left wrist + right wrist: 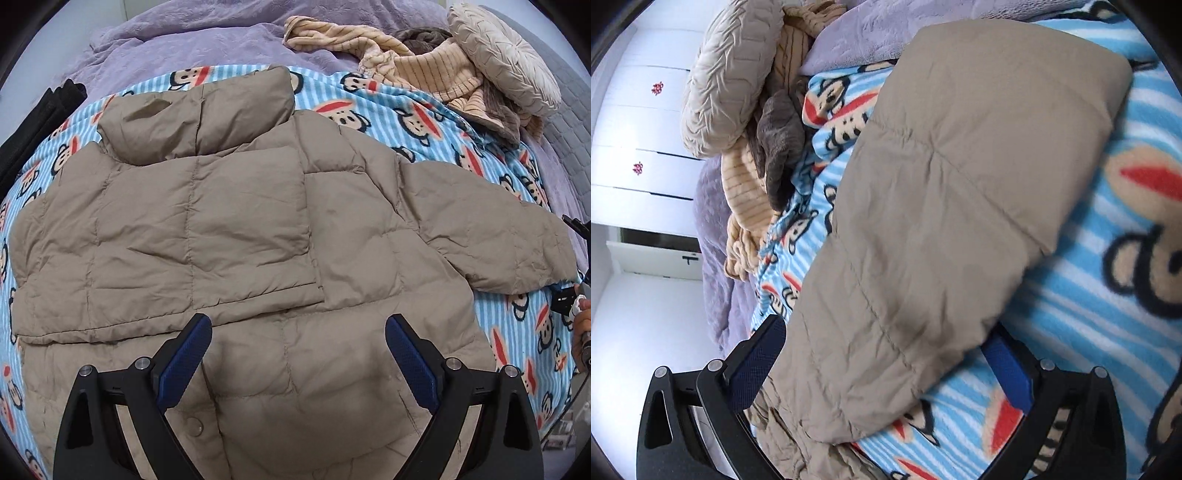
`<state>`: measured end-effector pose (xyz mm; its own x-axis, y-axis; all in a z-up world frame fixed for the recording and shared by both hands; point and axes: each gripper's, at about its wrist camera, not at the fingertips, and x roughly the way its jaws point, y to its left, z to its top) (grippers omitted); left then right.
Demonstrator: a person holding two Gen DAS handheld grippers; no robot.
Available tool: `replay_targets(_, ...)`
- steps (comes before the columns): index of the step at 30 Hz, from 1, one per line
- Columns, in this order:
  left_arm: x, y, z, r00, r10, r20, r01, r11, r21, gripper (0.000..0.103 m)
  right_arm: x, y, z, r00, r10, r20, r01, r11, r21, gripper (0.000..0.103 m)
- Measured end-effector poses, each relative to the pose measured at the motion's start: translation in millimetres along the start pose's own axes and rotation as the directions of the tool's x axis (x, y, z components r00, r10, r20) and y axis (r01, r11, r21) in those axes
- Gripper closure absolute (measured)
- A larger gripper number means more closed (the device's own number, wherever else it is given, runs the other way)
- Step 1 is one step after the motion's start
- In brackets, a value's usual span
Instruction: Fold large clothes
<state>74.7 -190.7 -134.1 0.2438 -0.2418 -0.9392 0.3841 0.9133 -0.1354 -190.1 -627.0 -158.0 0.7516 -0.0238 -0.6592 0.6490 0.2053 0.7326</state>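
Observation:
A tan puffer jacket lies spread on a blue striped monkey-print blanket. Its left sleeve is folded across the body; its right sleeve stretches out to the right. My left gripper is open above the jacket's lower part, holding nothing. In the right wrist view, the outstretched sleeve lies on the blanket and its cuff end sits between the fingers of my right gripper, which is open around it. The sleeve hides part of the right finger.
A purple quilt covers the far side of the bed. A heap of beige striped and brown clothes and a round pleated cushion lie at the far right. A dark garment lies at the left edge. White cabinets stand beyond.

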Motion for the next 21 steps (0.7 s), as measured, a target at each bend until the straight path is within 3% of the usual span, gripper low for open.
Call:
replay_targets(4,-7,3,4,1.000,0.012,0.028,-0.011,1.000,-0.008,0.008,10,0,12,0.997,0.078,-0.014,-0.076,0.991,0.107,0.006)
replay_targets(5,-9,6,4,0.999,0.015,0.034,-0.014,1.000,-0.011,0.007,13,1,13,0.995,0.093,-0.027,-0.089,0.988,0.124,0.025)
replay_targets(6,-10,8,5,0.999,0.020,0.039,-0.019,1.000,-0.015,0.007,17,4,14,0.994,0.098,-0.044,-0.091,0.987,0.133,0.050)
replay_targets(9,-14,19,6,0.998,0.038,0.054,-0.037,0.999,-0.027,0.007,24,16,13,0.989,0.135,-0.067,-0.126,0.984,0.124,0.092)
replay_targets(16,-28,64,5,0.990,0.098,0.101,-0.091,0.993,-0.071,0.007,32,100,-16,0.971,0.205,-0.124,-0.214,0.974,-0.072,0.092)
replay_targets(21,-33,109,0,0.981,0.151,0.119,-0.136,0.983,-0.123,0.007,53,195,-76,0.953,0.211,-0.220,-0.275,0.907,-0.320,0.092)
